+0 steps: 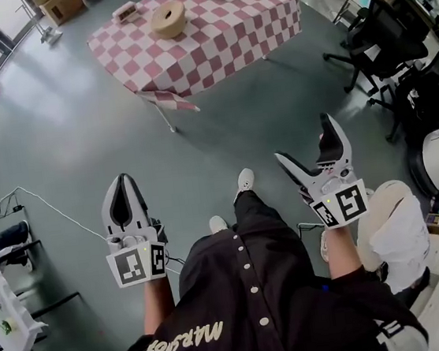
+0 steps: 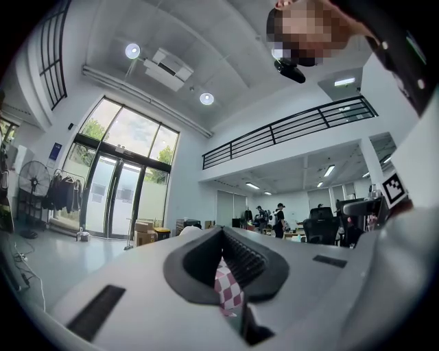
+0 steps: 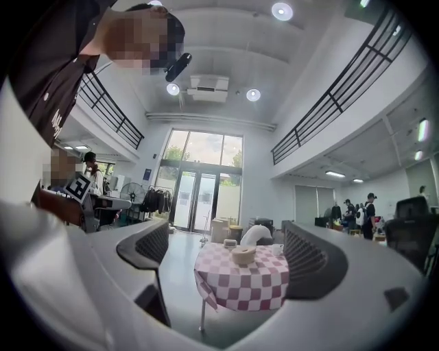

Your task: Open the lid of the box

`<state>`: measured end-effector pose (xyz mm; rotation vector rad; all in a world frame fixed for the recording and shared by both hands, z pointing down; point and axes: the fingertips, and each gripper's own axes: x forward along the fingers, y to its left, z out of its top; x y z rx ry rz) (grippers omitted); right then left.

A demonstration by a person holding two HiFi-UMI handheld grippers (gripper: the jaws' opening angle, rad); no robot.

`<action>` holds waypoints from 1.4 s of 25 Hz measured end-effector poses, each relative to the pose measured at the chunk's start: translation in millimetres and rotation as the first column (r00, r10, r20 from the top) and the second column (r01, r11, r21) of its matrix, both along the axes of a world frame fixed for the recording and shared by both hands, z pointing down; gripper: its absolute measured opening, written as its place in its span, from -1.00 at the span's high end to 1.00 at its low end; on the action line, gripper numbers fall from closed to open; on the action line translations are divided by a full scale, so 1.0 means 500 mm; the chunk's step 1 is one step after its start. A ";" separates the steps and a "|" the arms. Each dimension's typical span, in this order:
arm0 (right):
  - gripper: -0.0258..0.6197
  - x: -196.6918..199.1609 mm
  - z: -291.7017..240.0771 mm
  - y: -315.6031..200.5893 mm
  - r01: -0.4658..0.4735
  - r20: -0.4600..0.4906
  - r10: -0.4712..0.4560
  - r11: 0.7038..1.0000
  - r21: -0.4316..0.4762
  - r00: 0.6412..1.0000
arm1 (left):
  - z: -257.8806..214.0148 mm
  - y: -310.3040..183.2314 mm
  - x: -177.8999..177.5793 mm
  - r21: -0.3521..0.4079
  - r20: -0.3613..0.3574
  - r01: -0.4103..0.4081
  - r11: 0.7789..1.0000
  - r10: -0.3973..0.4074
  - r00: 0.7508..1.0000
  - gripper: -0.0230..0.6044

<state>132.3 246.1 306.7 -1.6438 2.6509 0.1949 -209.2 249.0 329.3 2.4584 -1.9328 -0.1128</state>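
Far ahead on checked table point(image 1: 211, 44), round box point(image 1: 168, 18) upright; left tongs point(image 1: 123, 178) closed; right tongs point(image 1: 304, 136) wide.

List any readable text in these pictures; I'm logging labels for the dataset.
Black shirt: pale print, upside down, not surely legible.
Left gripper and right gripper: square marker patterns only, no words.
Blue sign by the glass doors: too small to read.
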 end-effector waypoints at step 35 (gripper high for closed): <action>-0.68 0.215 0.070 -0.557 0.194 0.069 -0.188 0.976 -0.096 0.980 | -0.009 -0.463 0.267 -0.060 0.061 0.131 0.989 -0.128 0.990 0.89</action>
